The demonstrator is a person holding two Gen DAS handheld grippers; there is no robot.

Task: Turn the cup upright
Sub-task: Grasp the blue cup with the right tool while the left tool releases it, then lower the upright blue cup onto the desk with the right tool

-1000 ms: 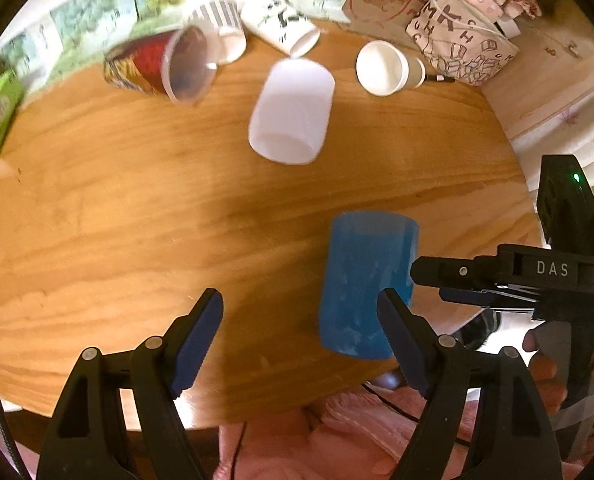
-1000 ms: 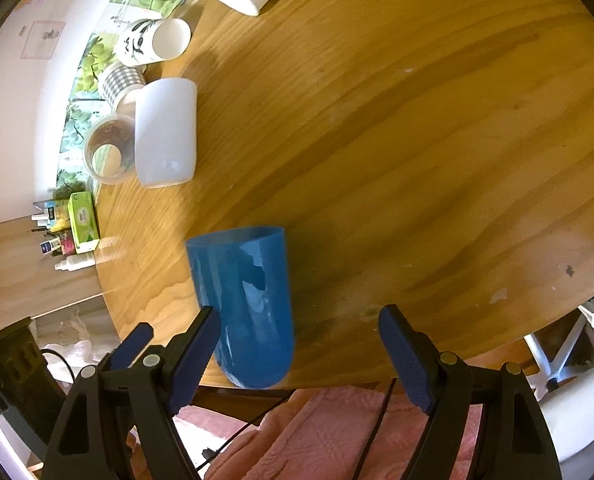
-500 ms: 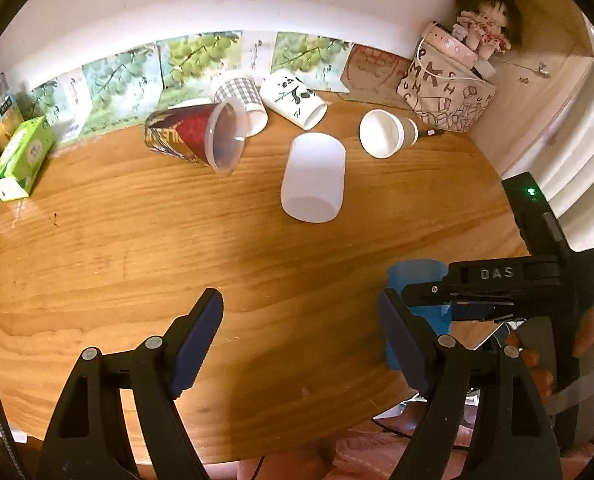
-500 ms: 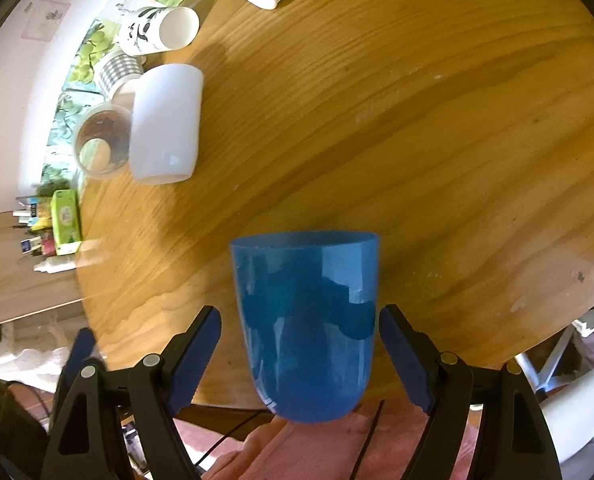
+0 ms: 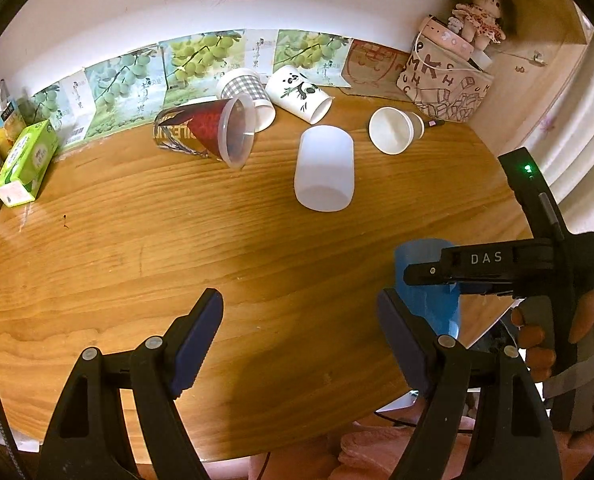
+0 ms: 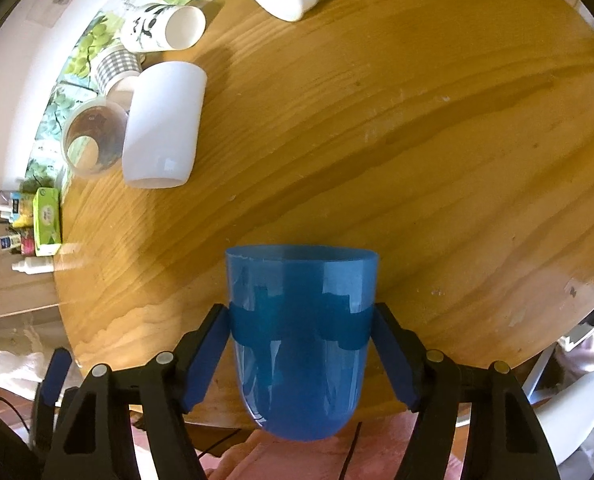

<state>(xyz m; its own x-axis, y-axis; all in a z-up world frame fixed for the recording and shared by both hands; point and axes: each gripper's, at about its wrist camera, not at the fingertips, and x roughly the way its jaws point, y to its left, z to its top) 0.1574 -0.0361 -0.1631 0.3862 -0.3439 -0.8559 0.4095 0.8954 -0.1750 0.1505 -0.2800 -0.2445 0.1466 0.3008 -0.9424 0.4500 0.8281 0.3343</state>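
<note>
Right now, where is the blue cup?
The blue cup sits between the right gripper pads at the table's near edge; in the left wrist view it is far right, nearer than the white cup.

Left gripper [image 5: 299, 344]: black plastic arms, dark blue ribbed pads [image 5: 195, 342], silver round screws.
Right gripper [image 6: 301, 358]: same black frame, blue pads [image 6: 207, 362] either side, silver screws at the arm joints.
Right gripper body, seen from the left camera: black handle with white "DAS" lettering [image 5: 486, 258], a small green light at its far end.
Right hand [image 5: 577, 342]: bare skin, fingers with a reddish tint around the grey grip.
</note>
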